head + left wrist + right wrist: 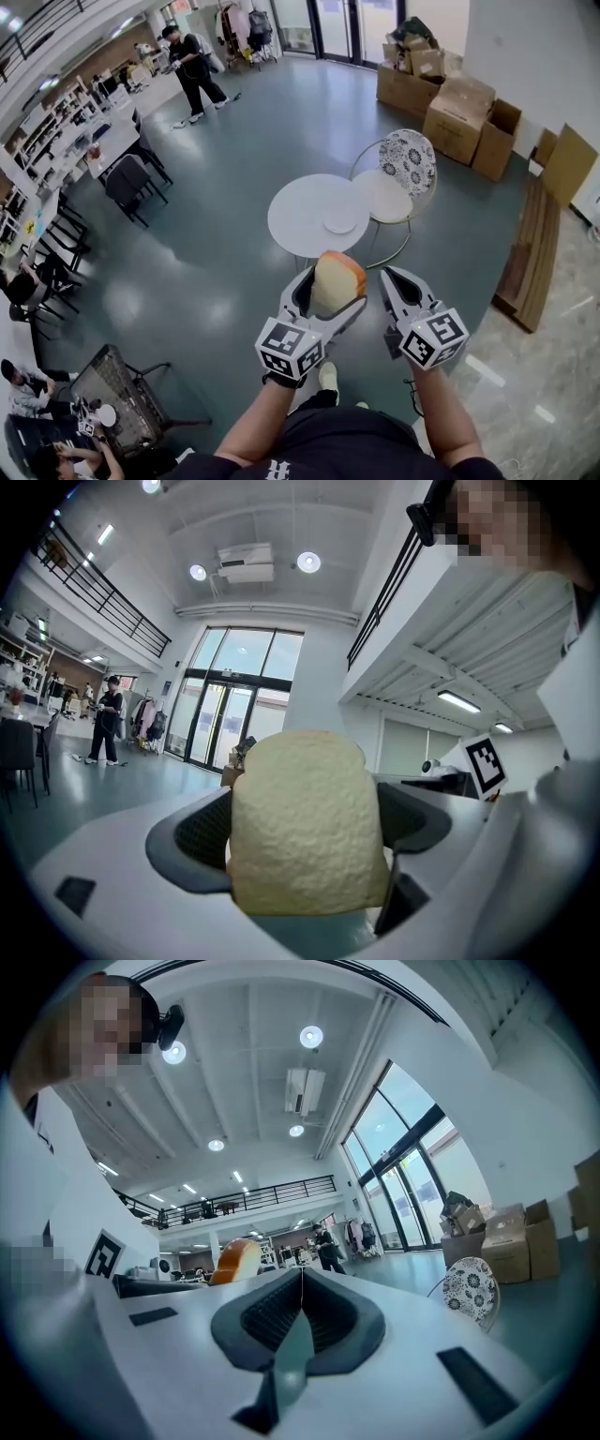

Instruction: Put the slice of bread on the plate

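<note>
We see the left gripper (330, 292) clenched on the pale, brown-crusted slice of bread (305, 822), which stands upright between its dark ribbed jaws and is held in the air. In the head view the slice sits just short of the round white table (302, 217), not yet above it. The right gripper (300, 1321) is just beside the left one, its jaws pressed together with nothing between them.

The small white round plate (340, 223) lies on the table's right side, close to the rim, and the rest of the tabletop is bare. Just past the table stands a wire-framed chair (408, 161) with a floral-patterned round back and a white seat.

The glossy grey-green floor (216, 253) reflects the ceiling lights. Brown cardboard boxes (459, 117) are stacked against the white wall on the right, and long wooden planks (530, 248) lie nearer along that wall. Tall glass doors (230, 719) close off the far end. A person in black clothing (192, 70) stands well apart near them, and a railed mezzanine (239, 1199) runs above the hall. Dark chairs and desks (127, 178) line the left side, where seated people gather at a table.
</note>
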A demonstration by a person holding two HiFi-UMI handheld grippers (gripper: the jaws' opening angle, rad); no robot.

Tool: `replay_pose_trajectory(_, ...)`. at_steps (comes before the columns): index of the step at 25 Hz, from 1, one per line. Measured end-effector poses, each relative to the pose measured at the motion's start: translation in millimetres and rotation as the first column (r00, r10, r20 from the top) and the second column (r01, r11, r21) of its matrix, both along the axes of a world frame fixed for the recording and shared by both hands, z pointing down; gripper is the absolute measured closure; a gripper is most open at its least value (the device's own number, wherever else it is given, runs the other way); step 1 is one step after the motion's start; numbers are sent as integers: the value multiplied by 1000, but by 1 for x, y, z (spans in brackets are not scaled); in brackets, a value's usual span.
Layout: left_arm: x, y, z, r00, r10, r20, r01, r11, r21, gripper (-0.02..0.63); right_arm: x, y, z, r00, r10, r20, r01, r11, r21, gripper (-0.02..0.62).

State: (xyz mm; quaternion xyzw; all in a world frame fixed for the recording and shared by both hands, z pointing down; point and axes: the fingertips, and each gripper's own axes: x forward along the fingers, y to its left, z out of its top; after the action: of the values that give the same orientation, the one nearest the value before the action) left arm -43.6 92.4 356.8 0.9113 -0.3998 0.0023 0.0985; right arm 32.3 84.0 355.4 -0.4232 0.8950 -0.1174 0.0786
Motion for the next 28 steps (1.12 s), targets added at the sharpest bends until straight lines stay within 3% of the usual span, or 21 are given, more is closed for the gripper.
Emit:
replay_pose_trajectory(13, -36, -118, 0, 997, 76, -10, -76, 997, 6, 114, -31, -107, -4, 995, 98, -9, -98, 995, 0, 589)
replay_pose_trajectory(21, -29, -162, 5, 995, 98, -16, -98, 995, -9, 114, -25, -149, -6, 993, 119, -8, -119, 993, 4, 589)
replay_pose_trajectory(28, -20, -214, 14, 998, 67, -1, -67, 998, -19, 114, -18, -207, -1, 997, 79, 9, -79, 997, 6, 589)
